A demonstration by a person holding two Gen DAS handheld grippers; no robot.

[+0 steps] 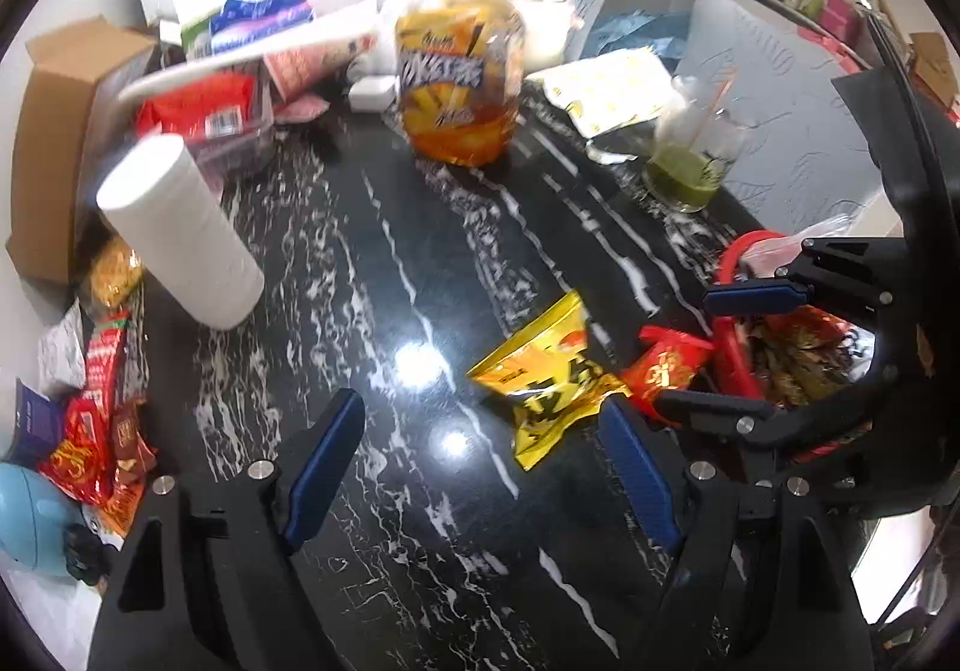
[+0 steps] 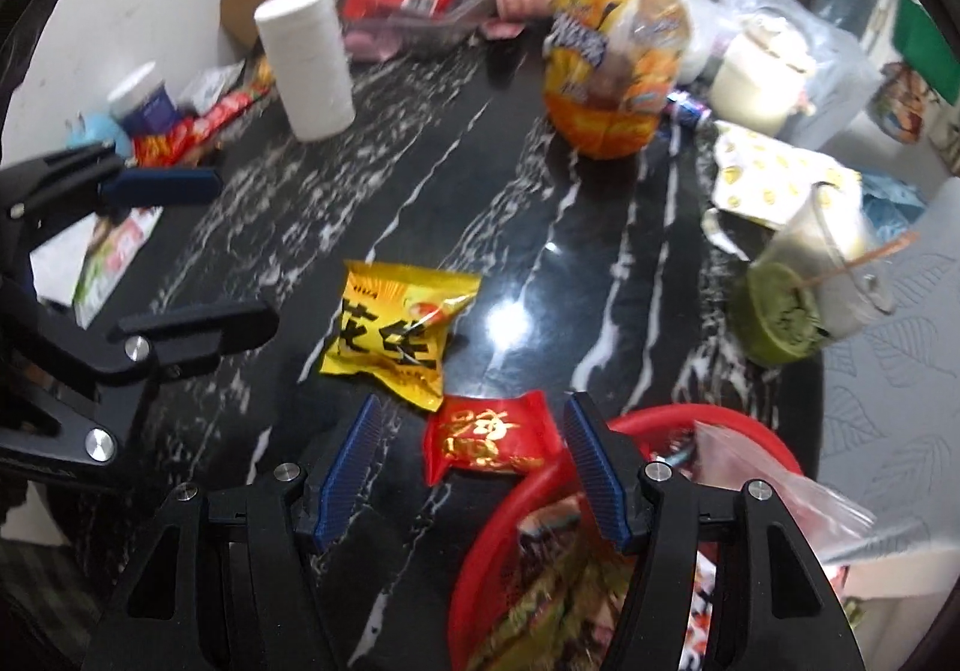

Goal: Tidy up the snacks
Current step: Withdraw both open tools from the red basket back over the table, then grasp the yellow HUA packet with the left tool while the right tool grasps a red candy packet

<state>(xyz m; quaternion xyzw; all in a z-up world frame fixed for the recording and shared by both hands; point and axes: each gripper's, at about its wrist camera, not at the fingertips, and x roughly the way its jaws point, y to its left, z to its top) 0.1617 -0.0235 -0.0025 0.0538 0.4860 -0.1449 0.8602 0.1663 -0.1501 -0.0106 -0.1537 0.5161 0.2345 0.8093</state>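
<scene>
— While we hold both tools above the black marble table (image 1: pixel 420 263), how do the jaws stand?

— We read the left gripper (image 1: pixel 480 467) as wide open and empty over bare tabletop. The right gripper (image 2: pixel 474 467) is open and empty too, with the red snack packet (image 2: pixel 486 434) lying loose between its fingers, untouched.

— Where do we find the other snacks?

— The yellow peanut packet (image 2: pixel 396 329) lies just beyond, touching the red one. The red basket (image 2: pixel 480 569), holding several packets, sits beside the right finger.
</scene>
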